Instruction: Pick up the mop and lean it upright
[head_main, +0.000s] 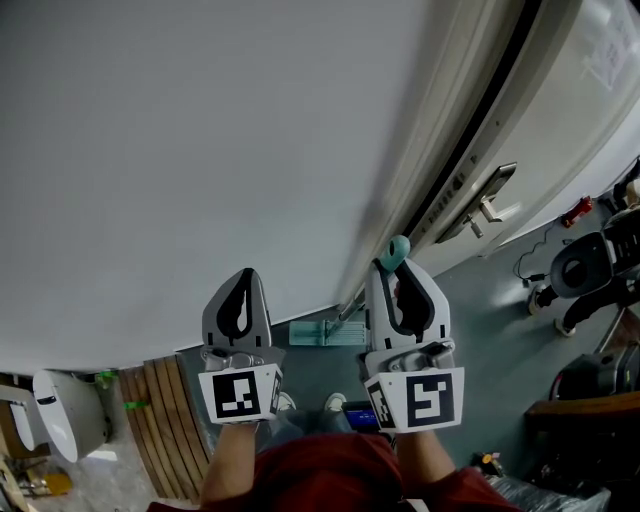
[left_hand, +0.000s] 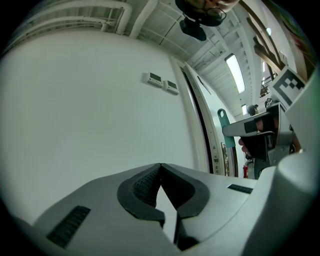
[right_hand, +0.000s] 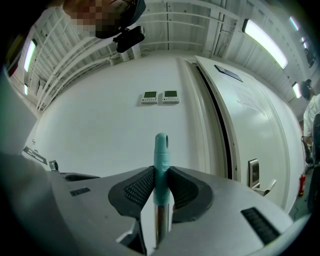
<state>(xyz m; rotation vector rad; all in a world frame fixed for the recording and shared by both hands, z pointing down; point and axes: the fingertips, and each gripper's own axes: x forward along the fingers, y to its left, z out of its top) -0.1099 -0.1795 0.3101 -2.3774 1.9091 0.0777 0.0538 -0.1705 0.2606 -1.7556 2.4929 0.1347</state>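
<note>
The mop stands nearly upright in front of the white wall. Its pale green head (head_main: 327, 333) rests on the grey floor, and the teal handle tip (head_main: 395, 252) rises toward me. In the right gripper view the teal grip (right_hand: 161, 160) and the metal shaft (right_hand: 159, 220) sit squeezed between the black pads. My right gripper (head_main: 400, 268) is shut on the handle just under its tip. To its left, my left gripper (head_main: 245, 278) is level with it, shut and empty, its tips touching (left_hand: 160, 167). The handle tip (left_hand: 221, 117) also shows in the left gripper view.
A white door with a lever handle (head_main: 480, 205) stands right of the mop, next to a dark gap. Wooden slats (head_main: 165, 420) and a white fixture (head_main: 65, 415) lie low left. Black equipment (head_main: 585, 265) and a red extinguisher (head_main: 577, 210) are at the right. Two wall panels (right_hand: 160, 96) hang above.
</note>
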